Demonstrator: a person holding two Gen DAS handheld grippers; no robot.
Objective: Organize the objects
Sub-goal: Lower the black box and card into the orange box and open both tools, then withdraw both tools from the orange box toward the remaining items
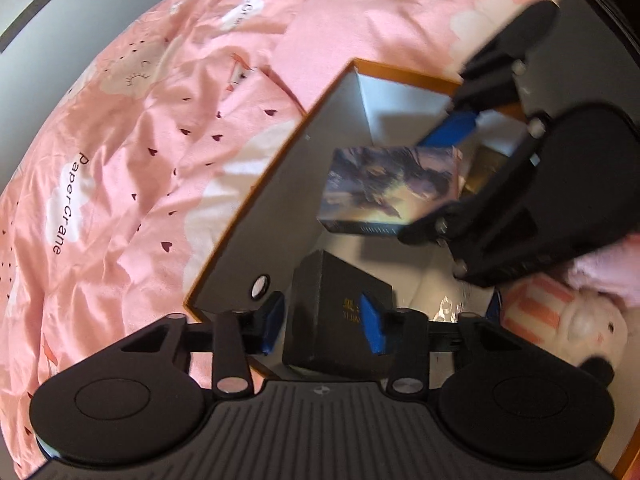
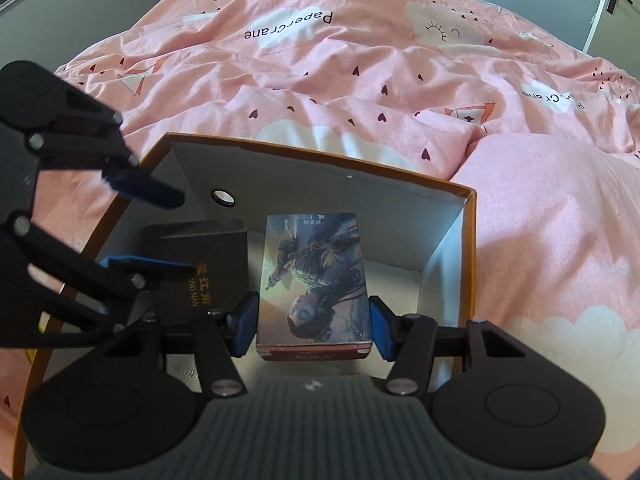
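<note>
An open cardboard storage box (image 2: 320, 160) with an orange rim and white walls lies on the bed. My right gripper (image 2: 314, 326) is shut on an illustrated picture box (image 2: 314, 280) and holds it upright inside the storage box, a blue pad against each side. From the left wrist view the picture box (image 1: 388, 188) hangs above the storage box's floor, inside its wall (image 1: 288, 200). My left gripper (image 1: 322, 324) hovers over a black box with gold lettering (image 1: 328, 300) at the near end. Its jaws stand partly apart, one pad overlapping the black box's top face, without clamping it.
A pink printed duvet (image 2: 360, 80) surrounds the storage box, with a pink pillow (image 2: 560, 232) to its right. A striped plush toy (image 1: 568, 320) lies beside the storage box. A dark, gold-tinted item (image 1: 484, 172) sits deeper inside. A grey wall (image 1: 24, 80) borders the bed.
</note>
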